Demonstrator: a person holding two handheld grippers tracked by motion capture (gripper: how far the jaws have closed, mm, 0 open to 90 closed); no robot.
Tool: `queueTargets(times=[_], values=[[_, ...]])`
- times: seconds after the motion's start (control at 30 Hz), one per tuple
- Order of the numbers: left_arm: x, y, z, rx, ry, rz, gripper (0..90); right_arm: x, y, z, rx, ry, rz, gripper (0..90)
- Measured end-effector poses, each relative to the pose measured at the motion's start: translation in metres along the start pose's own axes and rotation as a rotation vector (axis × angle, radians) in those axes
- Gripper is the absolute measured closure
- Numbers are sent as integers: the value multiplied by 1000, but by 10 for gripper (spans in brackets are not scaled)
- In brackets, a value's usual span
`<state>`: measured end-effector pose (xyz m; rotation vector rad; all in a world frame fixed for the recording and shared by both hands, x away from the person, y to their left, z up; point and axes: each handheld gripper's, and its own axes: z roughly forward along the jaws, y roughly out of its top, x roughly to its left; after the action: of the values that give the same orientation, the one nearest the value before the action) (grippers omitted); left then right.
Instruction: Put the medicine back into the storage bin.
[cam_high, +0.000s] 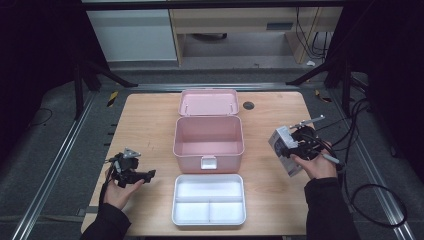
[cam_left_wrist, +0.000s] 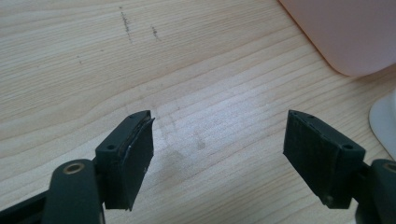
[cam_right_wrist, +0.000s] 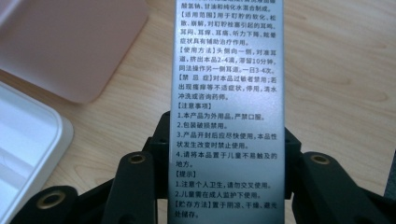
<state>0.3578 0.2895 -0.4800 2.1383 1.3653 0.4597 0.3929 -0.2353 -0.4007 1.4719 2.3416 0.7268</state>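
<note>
Left gripper (cam_high: 148, 174) sits low in the left hand (cam_high: 120, 187), jaws spread wide with nothing between them. Right gripper (cam_high: 283, 150) is raised in the right hand (cam_high: 316, 165), jaws clamped.

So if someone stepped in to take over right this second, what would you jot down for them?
Left hand-held gripper: open, holding nothing, low over the wooden table left of the white divided tray.
Right hand-held gripper: shut on a small grey printed carton, held off the table to the right of the pink plastic box.
Box stands with its lid open and nothing inside; the tray sits on the table in front of it, nothing in it.
Done: carton picked up.
Left: probably place the carton in the box, then perhaps seat the tray and close the lid.
</note>
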Motion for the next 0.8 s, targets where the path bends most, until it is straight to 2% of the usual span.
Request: queueTargets(times=[0.4,0.57,0.67,0.8], values=[[-1,1,0,1,-8,6,248,11,37,-21,-67,7,-43,565],[-1,1,0,1,-9,13,249,20,53,-31,-88,5,-73,564],[-1,1,2,8,-9,16,249,31,69,-39,-121,28,-95,564],[-2,1,1,6,-10,18,250,44,86,-44,-131,49,-132,564]])
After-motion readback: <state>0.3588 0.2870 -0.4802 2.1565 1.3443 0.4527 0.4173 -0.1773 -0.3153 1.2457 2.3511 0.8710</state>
